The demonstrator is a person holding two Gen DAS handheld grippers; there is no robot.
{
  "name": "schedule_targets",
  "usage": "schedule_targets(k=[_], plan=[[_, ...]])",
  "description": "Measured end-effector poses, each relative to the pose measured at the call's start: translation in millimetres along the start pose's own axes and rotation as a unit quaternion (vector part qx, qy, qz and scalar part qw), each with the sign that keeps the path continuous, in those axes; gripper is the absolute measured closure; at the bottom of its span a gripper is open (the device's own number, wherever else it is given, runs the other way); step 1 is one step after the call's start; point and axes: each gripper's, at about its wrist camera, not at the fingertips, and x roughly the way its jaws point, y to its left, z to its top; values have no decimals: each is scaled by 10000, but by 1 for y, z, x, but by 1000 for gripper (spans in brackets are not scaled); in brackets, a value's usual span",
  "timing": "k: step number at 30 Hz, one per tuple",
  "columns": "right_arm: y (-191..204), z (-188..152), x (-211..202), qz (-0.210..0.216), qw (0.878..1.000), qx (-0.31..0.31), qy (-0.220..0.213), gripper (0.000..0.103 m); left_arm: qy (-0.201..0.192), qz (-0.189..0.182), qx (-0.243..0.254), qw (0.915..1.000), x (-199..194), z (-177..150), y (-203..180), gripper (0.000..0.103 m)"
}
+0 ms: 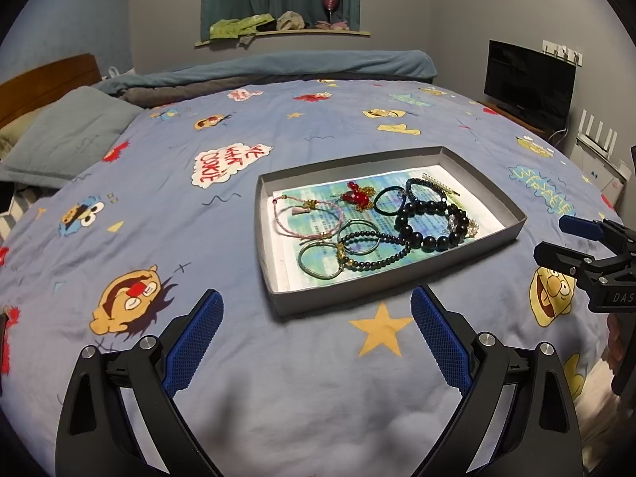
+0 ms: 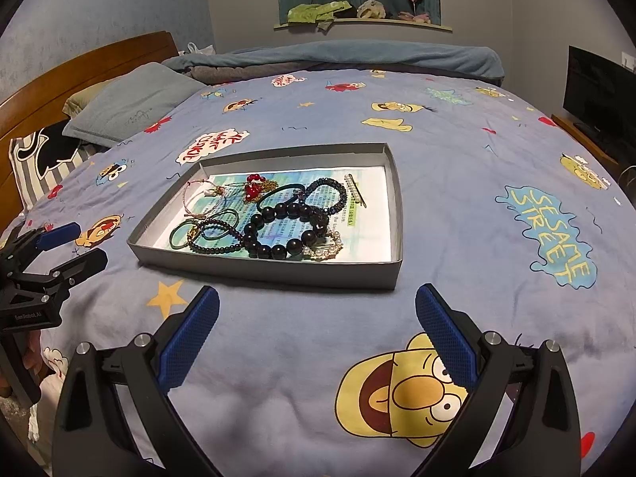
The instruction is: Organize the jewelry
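Both grippers wide, empty; jewelry (image 1: pixel 397 222) piled in tray (image 1: pixel 397 274).

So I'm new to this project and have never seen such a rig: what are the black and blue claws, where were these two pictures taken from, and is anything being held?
The claws are hand-held grippers, one in each of a person's hands, each with a wide-angle camera looking forward along its two blue-padded fingers. One picture comes from the left gripper, the other from the right gripper; each also catches the other gripper at its edge. Both are open and hold nothing. They hover above a bed with a cartoon-print bedspread. On it lies a shallow grey tray lined with printed paper, holding jewelry: a big black bead bracelet, a pink cord bracelet, green rings, a red bead piece and others, partly overlapping.
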Motion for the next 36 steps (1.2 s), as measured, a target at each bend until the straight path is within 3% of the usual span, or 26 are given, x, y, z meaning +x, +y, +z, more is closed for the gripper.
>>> schedule_targets(k=[24,36], plan=[[4,-1,-1,-19,10000,-41,6,5,-87,57,-8,9999,-1,0,3,8],[1,-4,2,-27,10000,-19,64,5,-309,-7,383,9988,-2,-3,-4,8]])
